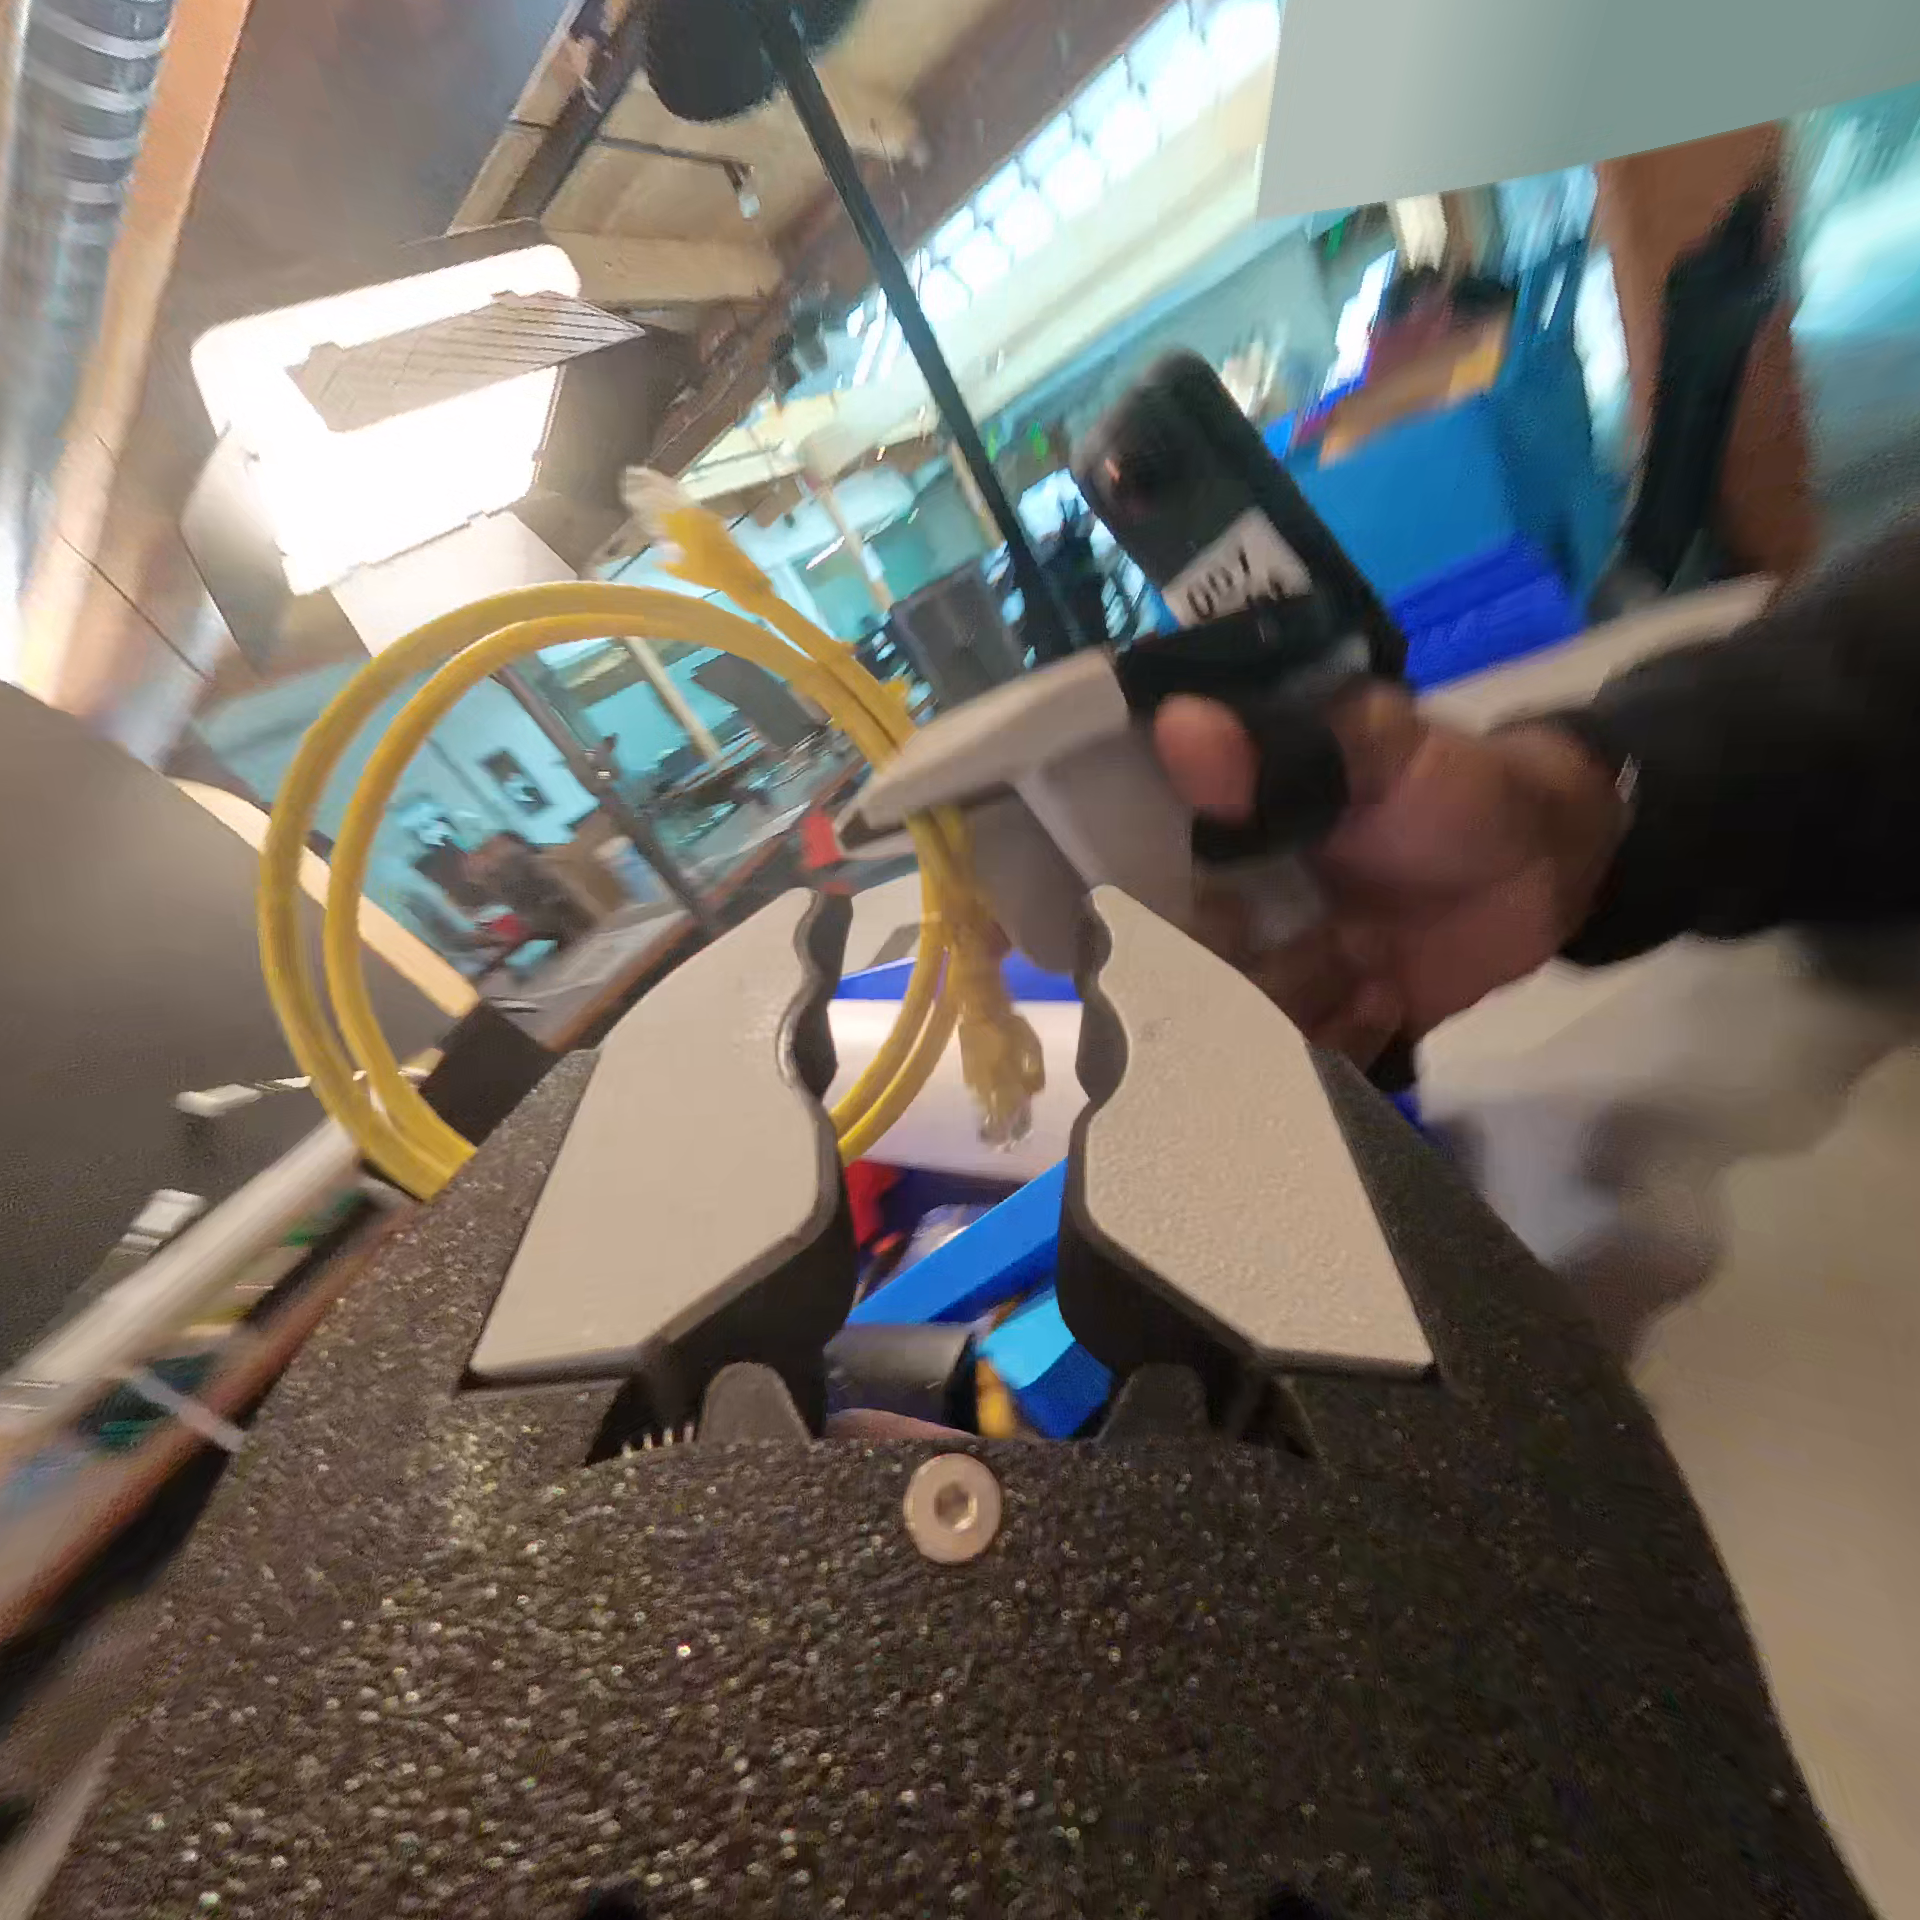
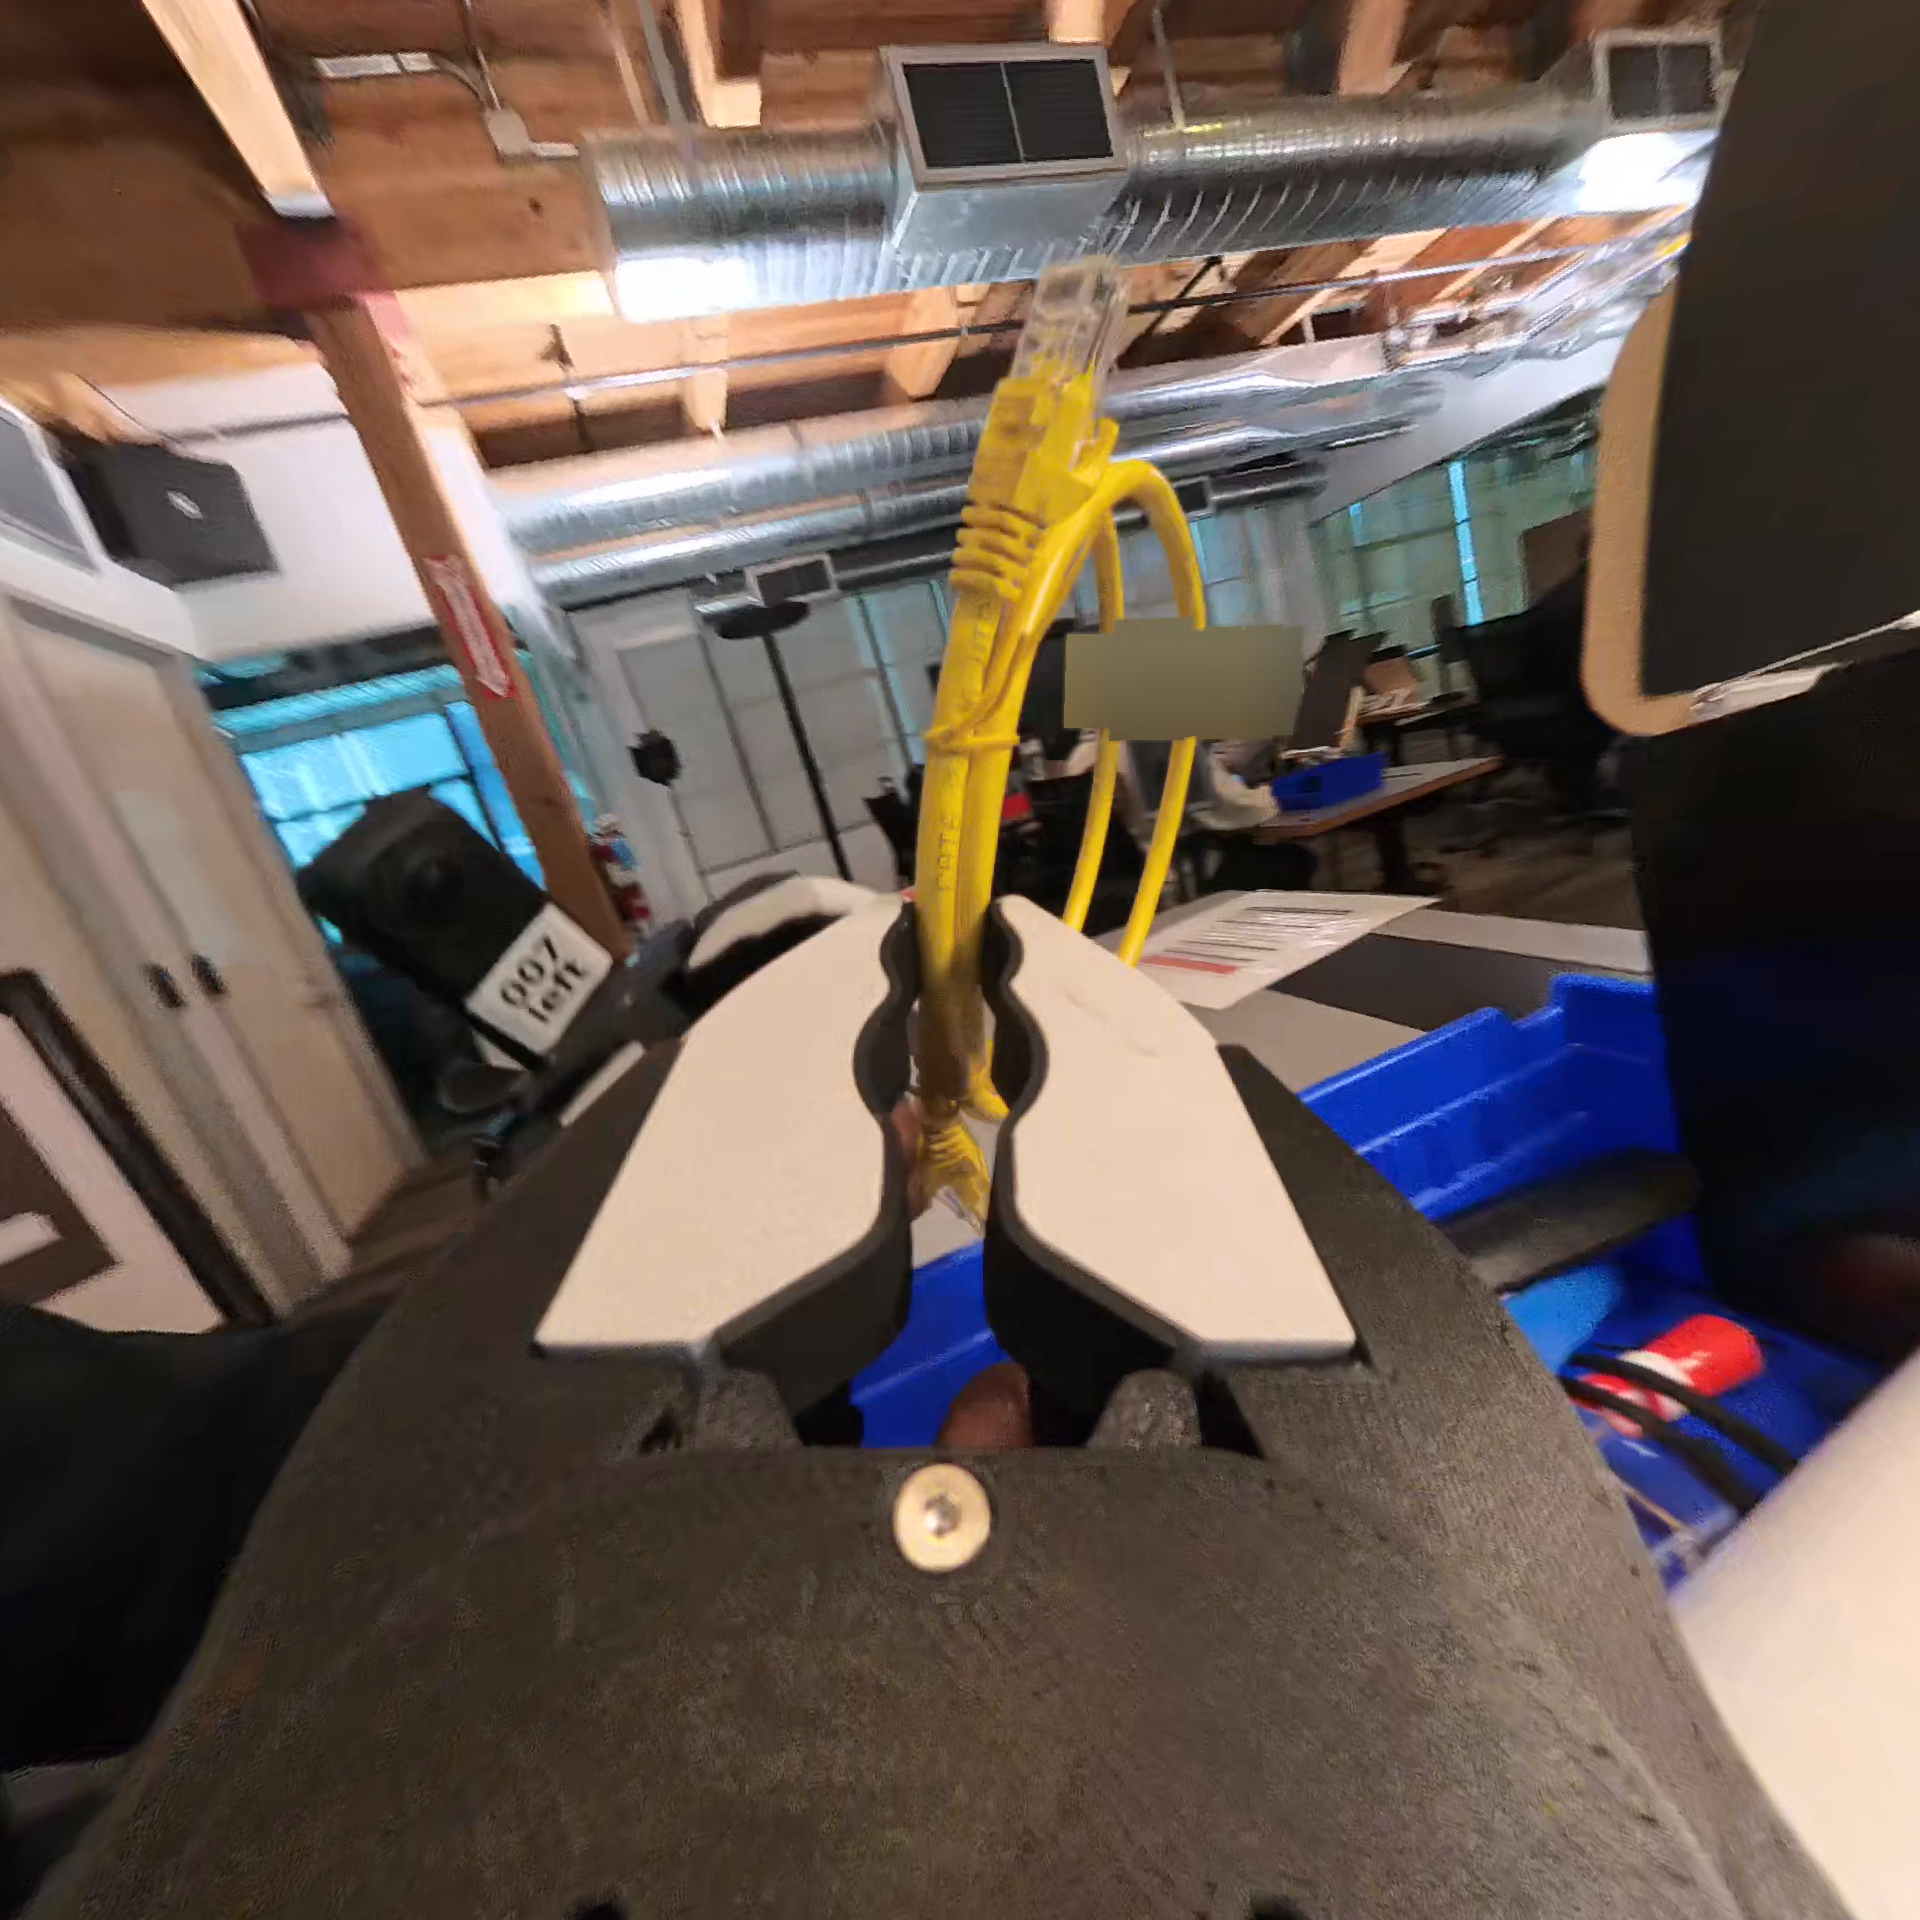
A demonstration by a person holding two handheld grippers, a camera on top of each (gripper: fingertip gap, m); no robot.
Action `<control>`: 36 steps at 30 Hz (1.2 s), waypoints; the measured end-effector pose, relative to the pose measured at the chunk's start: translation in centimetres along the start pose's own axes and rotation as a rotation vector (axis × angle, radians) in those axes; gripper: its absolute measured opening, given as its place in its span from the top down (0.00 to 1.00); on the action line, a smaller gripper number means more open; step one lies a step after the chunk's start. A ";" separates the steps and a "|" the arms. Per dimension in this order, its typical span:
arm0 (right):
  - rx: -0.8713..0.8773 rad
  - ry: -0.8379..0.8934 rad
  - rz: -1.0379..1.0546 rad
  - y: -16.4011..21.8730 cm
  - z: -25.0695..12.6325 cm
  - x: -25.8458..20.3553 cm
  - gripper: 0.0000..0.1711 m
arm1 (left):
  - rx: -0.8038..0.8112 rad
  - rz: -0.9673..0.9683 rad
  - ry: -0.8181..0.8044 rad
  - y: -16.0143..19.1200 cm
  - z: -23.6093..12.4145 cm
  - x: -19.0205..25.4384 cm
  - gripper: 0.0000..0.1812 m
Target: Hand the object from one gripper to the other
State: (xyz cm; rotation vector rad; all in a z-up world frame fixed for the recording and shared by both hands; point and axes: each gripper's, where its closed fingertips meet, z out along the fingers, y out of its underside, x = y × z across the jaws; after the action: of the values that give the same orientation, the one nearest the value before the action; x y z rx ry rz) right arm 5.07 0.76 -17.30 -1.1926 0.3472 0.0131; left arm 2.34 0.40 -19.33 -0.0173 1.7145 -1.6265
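Note:
A coiled yellow network cable (image 2: 977, 644) stands upright in my right gripper (image 2: 951, 925), which is shut on the bundled part near one plug. In the left wrist view the same cable (image 1: 312, 831) hangs as a loop from the right gripper (image 1: 862, 821), which a hand holds at the upper right. My left gripper (image 1: 951, 914) is open. The cable's lower strand and plug hang between its fingertips, and neither finger touches them. The left gripper (image 2: 769, 914) also shows blurred, low on the left, in the right wrist view.
A blue bin (image 2: 1455, 1091) with cables and a red-capped item (image 2: 1683, 1361) sits below and to the right. A white roll (image 1: 935, 1081) lies over it. A printed sheet (image 2: 1278, 935) lies on the table beyond. A black panel (image 2: 1787, 364) stands close on the right.

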 end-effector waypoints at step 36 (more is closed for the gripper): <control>-0.297 0.338 -1.222 5.8 -0.2 -0.2 0.68 | 0.375 -0.785 0.261 -3.2 -1.7 -0.5 0.92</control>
State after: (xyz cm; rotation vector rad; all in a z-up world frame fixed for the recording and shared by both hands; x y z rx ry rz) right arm 3.73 2.80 -22.55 -1.5403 -0.1451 -1.2400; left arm 0.32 1.55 -16.52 -0.3469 1.6584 -2.6076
